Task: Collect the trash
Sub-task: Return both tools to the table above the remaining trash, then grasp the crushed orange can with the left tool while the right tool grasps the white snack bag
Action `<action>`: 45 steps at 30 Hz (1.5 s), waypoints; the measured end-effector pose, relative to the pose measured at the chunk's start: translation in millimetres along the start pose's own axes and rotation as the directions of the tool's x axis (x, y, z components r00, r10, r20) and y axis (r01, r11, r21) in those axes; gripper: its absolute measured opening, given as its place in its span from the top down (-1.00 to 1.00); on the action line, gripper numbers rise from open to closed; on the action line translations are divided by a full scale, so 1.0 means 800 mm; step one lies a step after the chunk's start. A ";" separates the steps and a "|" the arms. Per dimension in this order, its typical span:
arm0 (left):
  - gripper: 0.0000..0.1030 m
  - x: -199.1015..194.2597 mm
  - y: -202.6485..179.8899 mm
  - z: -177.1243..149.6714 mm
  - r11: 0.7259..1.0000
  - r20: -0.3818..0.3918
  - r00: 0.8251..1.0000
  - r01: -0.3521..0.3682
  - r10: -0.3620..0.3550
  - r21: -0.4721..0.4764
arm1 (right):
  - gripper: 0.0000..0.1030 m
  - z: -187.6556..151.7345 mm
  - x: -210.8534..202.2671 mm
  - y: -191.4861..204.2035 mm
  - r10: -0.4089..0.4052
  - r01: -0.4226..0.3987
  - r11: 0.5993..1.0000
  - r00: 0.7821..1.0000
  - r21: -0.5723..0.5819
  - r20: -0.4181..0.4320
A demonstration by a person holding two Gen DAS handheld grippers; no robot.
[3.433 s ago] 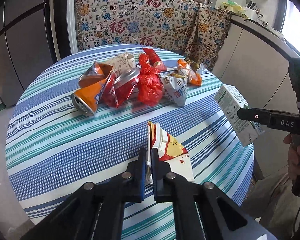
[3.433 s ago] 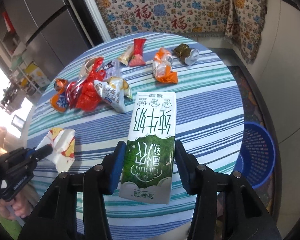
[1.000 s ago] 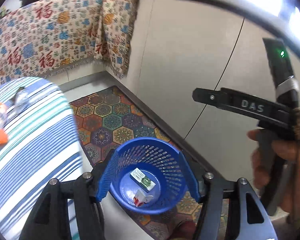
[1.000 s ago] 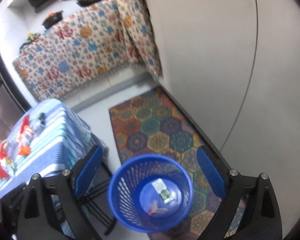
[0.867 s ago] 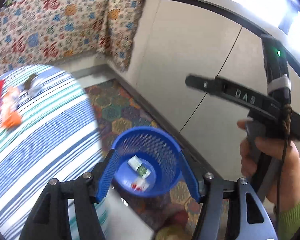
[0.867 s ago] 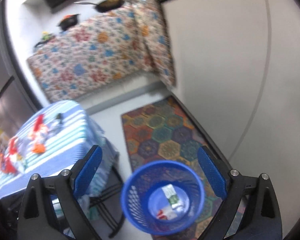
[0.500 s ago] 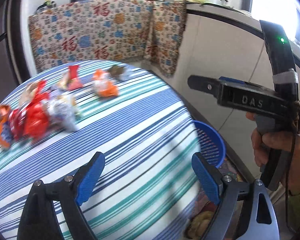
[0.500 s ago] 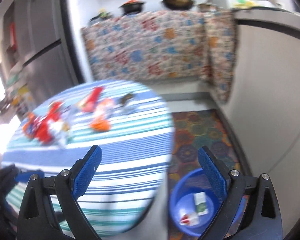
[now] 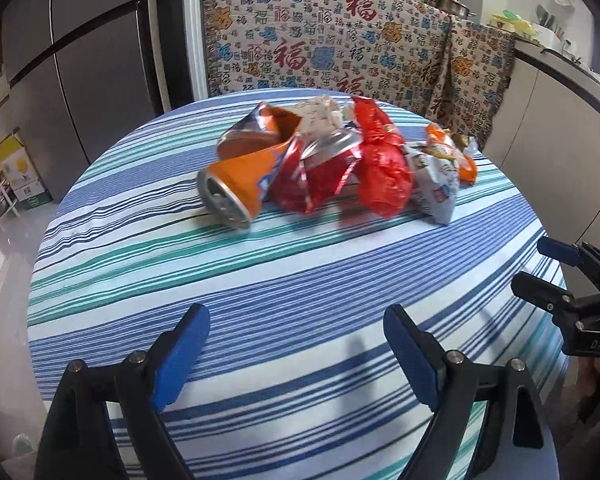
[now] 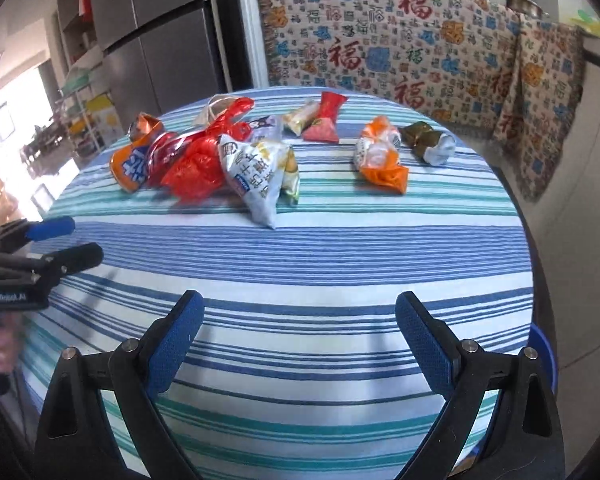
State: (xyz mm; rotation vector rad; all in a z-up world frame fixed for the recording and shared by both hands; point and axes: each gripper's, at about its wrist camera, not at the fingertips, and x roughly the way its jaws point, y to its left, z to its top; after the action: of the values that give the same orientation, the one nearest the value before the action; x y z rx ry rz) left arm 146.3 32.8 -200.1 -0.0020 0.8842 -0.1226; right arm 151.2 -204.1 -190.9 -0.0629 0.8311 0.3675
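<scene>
Trash lies in a row across the far half of the round striped table [image 9: 260, 280]: a crushed orange can [image 9: 240, 176], a crushed red can [image 9: 320, 172], a red plastic bag [image 9: 384, 164], a white snack bag [image 10: 260, 176], an orange wrapper [image 10: 380, 156], a red wrapper [image 10: 326, 120] and a brown-and-silver wrapper [image 10: 430, 142]. My left gripper [image 9: 296, 344] is open and empty over the near table edge. My right gripper [image 10: 300, 336] is open and empty too. Each gripper shows in the other's view, the right one [image 9: 540, 268] and the left one [image 10: 76, 240].
The rim of a blue basket [image 10: 544, 352] shows below the table's right edge. A patterned cloth [image 10: 400, 48] covers the counter behind the table. A grey fridge [image 9: 80, 72] stands at the back left. White cabinets [image 9: 560, 120] run along the right.
Both grippers dropped their carton and wrapper into the blue basket, then swung back from the basket to face the table. Both are open and empty now.
</scene>
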 end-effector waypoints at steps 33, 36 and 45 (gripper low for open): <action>-0.45 0.069 0.067 0.089 0.990 0.069 0.990 0.117 -0.122 0.077 | -0.74 0.067 0.078 0.017 0.010 -0.013 0.997 0.999 -0.075 -0.046; -0.13 0.071 0.064 0.089 0.988 0.057 0.989 0.128 -0.133 0.085 | -0.66 0.078 0.084 0.019 0.015 -0.016 0.996 1.000 -0.082 -0.014; -0.11 0.056 0.076 0.084 0.997 0.102 0.992 0.066 -0.069 0.027 | 0.55 0.082 0.075 0.005 0.091 -0.091 0.995 0.996 -0.032 0.003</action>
State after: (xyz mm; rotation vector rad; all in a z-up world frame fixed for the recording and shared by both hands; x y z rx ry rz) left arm 233.0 85.3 -195.4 -0.0165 0.7796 -0.1942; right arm 233.7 -169.3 -190.1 -0.0535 0.8257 0.4668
